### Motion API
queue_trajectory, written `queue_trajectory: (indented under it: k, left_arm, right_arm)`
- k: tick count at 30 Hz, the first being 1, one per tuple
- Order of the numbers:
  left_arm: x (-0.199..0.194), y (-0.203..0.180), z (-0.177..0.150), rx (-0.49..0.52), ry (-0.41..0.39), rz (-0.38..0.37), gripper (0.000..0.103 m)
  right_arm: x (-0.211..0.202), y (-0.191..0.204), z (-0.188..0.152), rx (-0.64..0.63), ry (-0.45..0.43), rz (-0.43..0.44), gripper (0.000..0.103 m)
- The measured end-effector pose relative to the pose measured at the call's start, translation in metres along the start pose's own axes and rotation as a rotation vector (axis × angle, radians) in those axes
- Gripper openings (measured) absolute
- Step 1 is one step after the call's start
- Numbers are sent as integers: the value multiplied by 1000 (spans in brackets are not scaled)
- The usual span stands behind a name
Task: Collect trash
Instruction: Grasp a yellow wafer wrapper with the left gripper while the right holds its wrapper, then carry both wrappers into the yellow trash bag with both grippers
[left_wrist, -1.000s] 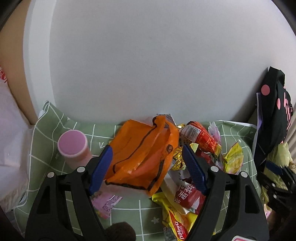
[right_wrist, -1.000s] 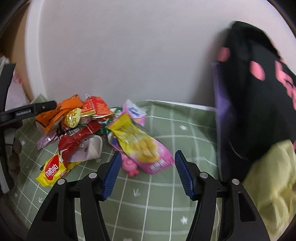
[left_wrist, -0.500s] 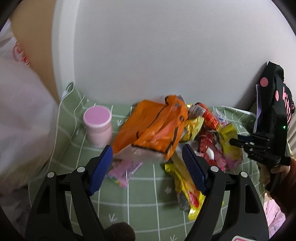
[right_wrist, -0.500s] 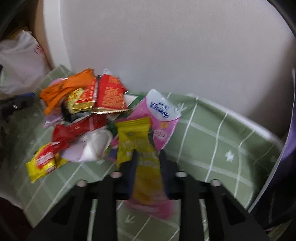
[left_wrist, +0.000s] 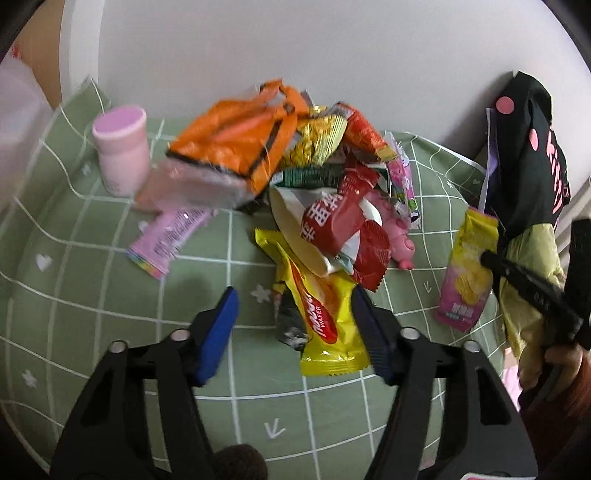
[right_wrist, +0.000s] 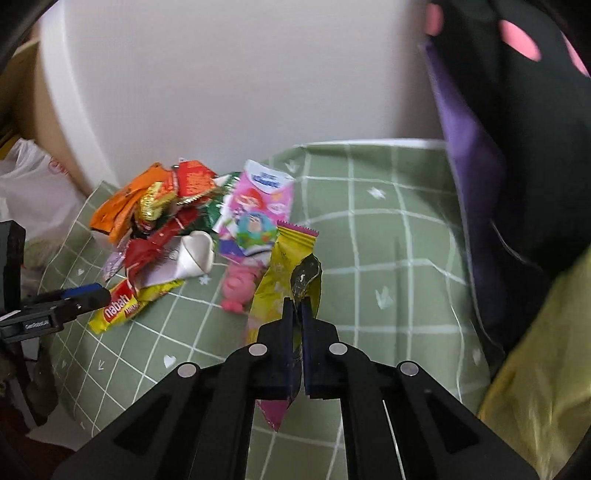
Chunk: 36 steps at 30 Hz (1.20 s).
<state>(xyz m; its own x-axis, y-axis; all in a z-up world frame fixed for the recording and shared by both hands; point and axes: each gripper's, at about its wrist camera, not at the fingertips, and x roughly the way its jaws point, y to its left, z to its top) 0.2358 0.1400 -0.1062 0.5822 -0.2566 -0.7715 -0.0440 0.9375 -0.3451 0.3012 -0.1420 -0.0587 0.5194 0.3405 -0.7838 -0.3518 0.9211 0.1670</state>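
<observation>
A heap of snack wrappers (left_wrist: 332, 192) lies on the green checked cloth (left_wrist: 92, 314) against the white wall; it also shows in the right wrist view (right_wrist: 173, 229). My right gripper (right_wrist: 297, 306) is shut on a yellow and pink snack packet (right_wrist: 284, 273) and holds it above the cloth, right of the heap; the packet also shows in the left wrist view (left_wrist: 465, 266). My left gripper (left_wrist: 293, 306) is open and empty, above the cloth, over the yellow wafer wrapper (left_wrist: 325, 317) at the heap's near edge. An orange packet (left_wrist: 236, 140) tops the heap's left side.
A pink-lidded bottle (left_wrist: 122, 147) stands left of the heap. A black bag with pink dots (left_wrist: 528, 140) over a yellow-green bag (right_wrist: 535, 369) fills the right side. A white plastic bag (right_wrist: 33, 184) sits at the far left. A pink pig toy (right_wrist: 240, 284) lies by the heap.
My right gripper closed on the yellow and pink packet and lifted it away from the heap to the right. My left gripper pulled back and rose, staying open.
</observation>
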Motion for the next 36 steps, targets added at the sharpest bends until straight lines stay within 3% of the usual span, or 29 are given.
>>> queue_trajectory:
  k: [5,7,9,18,25,31,36]
  left_arm:
    - [24,3,4,-47,72,6,36]
    - [31,6,3,-65,107,-10,11]
    - [25,1,4,-43,73,-18,7]
    - [-42,-33,19,144,-180,-25,4]
    - [-75,-65,50,231,-281,-83,4]
    - [-91,-121,74,346,-359,-222,4]
    - [-99,-185,88,470,-392,-392,4]
  right_arm:
    - [-5,-3,-7,40,1,-21,5]
    - [-8,-2,-8,40,-1,-23,5]
    - [-11,0,-9,34,-11,-34,5]
    - [-35,-1,1,59,-81,-56,5]
    - [-75,5,18,56,-179,-89,5]
    - [-131,-6,26,65,-287,-173,5]
    - [-189,-27,29,75,-393,-294,5]
